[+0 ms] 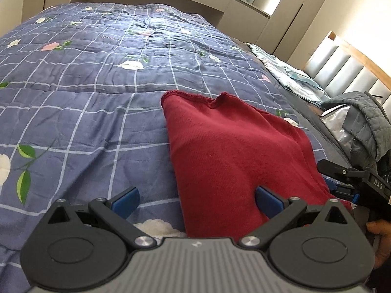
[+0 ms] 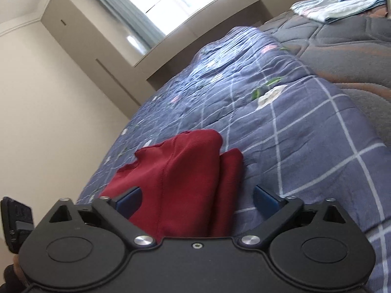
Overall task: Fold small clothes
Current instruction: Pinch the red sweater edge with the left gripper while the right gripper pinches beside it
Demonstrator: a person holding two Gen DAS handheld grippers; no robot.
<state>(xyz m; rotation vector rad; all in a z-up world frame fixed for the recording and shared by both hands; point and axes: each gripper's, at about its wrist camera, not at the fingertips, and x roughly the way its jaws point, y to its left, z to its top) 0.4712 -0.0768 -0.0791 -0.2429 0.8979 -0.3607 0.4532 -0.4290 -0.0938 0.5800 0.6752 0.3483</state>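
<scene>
Bed has a blue checked floral quilt spread over it, with a folded red garment lying flat on top, and light folded clothes near the headboard.

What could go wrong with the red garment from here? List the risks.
1. Both grippers, left and right, are open, so the red garment lies unheld and its stacked layers may slip apart.
2. The soft checked quilt could get pinched with the cloth.

The folded garment lies on the quilt, near its right edge. Far right, a folded cloth pile lies beyond the quilt, before the headboard.
</scene>
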